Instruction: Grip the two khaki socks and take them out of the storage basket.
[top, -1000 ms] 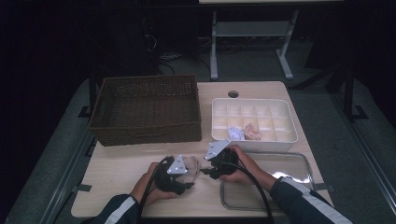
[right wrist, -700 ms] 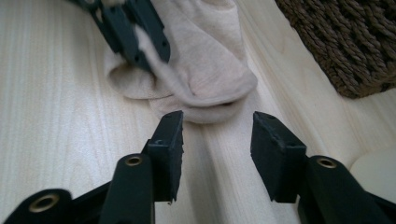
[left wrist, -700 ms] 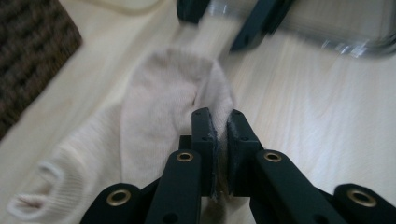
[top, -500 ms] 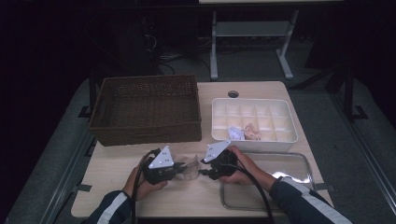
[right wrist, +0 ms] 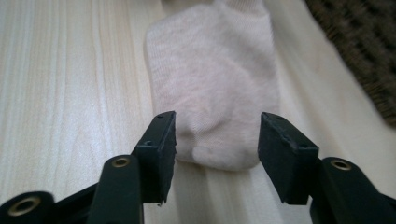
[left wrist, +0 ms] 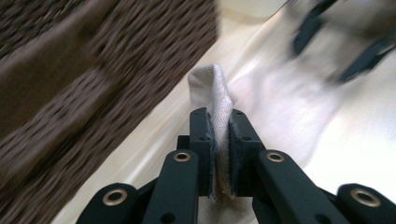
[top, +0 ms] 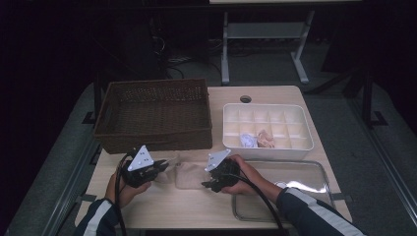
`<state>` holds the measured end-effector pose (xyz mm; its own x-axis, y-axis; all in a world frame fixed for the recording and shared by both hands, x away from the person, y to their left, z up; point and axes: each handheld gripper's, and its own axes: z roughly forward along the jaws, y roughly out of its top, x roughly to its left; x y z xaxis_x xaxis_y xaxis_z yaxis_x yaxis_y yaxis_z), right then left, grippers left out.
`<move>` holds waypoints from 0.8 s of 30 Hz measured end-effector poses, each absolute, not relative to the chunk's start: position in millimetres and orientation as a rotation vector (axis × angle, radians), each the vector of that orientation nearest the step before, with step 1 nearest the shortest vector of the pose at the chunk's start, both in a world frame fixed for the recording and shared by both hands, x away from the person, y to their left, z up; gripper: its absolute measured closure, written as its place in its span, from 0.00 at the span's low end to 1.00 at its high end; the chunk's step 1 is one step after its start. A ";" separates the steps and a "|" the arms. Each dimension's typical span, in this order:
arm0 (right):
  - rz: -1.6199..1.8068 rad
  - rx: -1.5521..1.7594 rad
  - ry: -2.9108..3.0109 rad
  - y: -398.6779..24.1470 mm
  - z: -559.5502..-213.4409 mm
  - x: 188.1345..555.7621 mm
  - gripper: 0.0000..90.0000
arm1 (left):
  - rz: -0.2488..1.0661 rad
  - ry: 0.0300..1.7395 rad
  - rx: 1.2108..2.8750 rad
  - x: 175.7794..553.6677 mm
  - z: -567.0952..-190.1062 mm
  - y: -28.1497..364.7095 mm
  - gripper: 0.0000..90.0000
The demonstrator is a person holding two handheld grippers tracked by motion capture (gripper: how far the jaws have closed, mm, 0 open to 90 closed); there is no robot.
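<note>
A beige sock (top: 189, 176) lies flat on the wooden table between my two grippers. My left gripper (top: 164, 166) comes at it from the left and its jaws have just closed on the sock's near edge. In the left gripper view a fold of the sock (left wrist: 212, 88) stands up, pinched in the left gripper (left wrist: 219, 116). My right gripper (top: 206, 185) sits at the sock's right end. Its jaws have just been opening: in the right gripper view the right gripper (right wrist: 217, 130) straddles the sock's rounded end (right wrist: 210, 70), pads apart from it.
A brown wicker basket (top: 152, 115) stands just behind the left gripper. A white compartment box (top: 268, 150) at the back right holds two small rolled items (top: 256, 140). A metal tray (top: 300, 173) lies under the right forearm, at the front right.
My left gripper has closed on the sock's edge and drawn back to the left and slightly up, stretching the sock. The right hand has stayed in place.
</note>
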<state>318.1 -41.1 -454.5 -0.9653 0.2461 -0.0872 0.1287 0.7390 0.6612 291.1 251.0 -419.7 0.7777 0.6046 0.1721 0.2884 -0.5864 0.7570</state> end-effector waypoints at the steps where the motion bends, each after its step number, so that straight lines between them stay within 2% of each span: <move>1: 1.038 0.299 2.781 -41.3 -456.9 319.9 0.51 | 0.546 0.680 2.216 293.3 -422.8 255.6 0.91; 4: 1.041 0.346 2.801 -40.6 -459.3 320.7 0.56 | 0.550 0.728 2.233 300.1 -431.8 266.4 0.89; 11: 1.031 0.337 2.827 -42.6 -461.4 321.1 0.80 | 0.494 0.781 2.280 314.3 -452.4 267.6 0.83; 15: 1.018 0.341 2.846 -46.6 -460.4 319.5 0.88 | 0.445 0.753 2.323 317.7 -461.2 254.9 0.83; 18: 1.009 0.332 2.841 -51.4 -460.2 319.4 0.90 | 0.423 0.730 2.323 318.6 -462.1 245.9 0.81; 21: 0.988 0.340 2.837 -56.7 -458.1 317.1 0.94 | 0.420 0.715 2.314 318.1 -458.2 240.5 0.72; 22: 0.987 0.337 2.831 -59.3 -456.2 316.4 0.95 | 0.418 0.711 2.281 316.4 -453.4 239.4 0.71; 24: 1.005 0.341 2.810 -65.6 -450.5 316.8 0.96 | 0.436 0.708 2.228 312.9 -444.1 237.3 0.62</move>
